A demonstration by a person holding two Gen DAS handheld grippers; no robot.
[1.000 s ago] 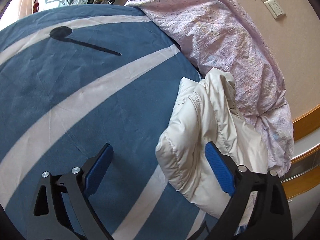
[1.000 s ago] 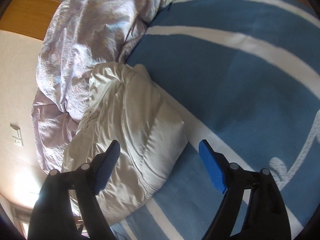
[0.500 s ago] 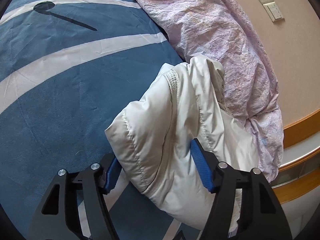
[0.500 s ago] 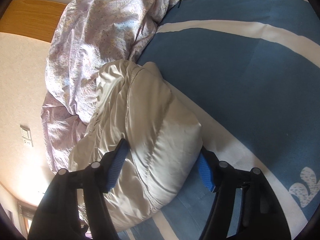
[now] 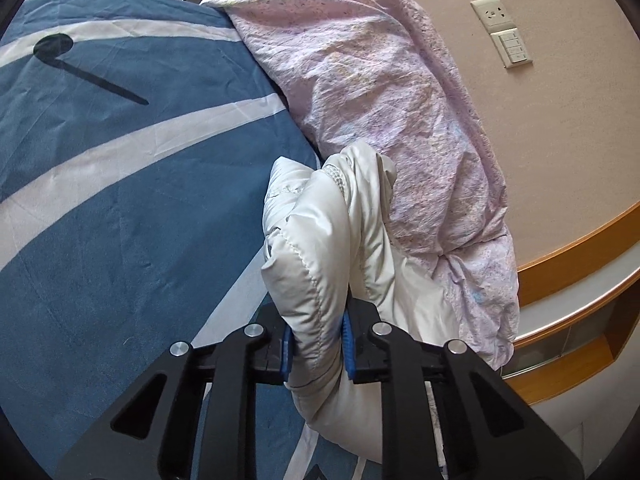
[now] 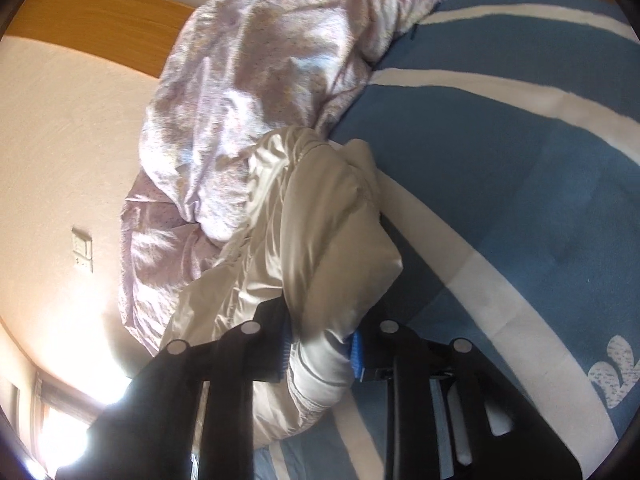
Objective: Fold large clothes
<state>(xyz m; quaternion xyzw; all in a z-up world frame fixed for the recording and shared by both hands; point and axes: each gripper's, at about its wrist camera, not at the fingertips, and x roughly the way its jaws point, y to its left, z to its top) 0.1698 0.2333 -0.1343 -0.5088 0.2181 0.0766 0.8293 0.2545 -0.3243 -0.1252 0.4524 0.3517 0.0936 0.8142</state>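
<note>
item: white puffer jacket [image 5: 340, 240], quilted, shiny fabric, stitched seams, elastic cuff visible
state: folded into thick bundle, puffy, creased
pose: one end bunched and raised, pinched on both sides; the other end likewise [image 6: 320, 248]
location: on the bed, at edge of the blue-and-white striped cover, touching the pink crumpled duvet

Daylit; right view blurred, glare bottom-left.

We see a quilted jacket [image 5: 320, 248] of smooth, faintly shiny cream cloth, a matt blue-and-white woven bedsheet [image 5: 132, 184], a crinkled pale-pink cotton quilt [image 5: 392, 92], glossy orange wood trim [image 5: 576, 248], and matt black plastic gripper arms with ribbed blue pads [image 5: 349, 344].
</note>
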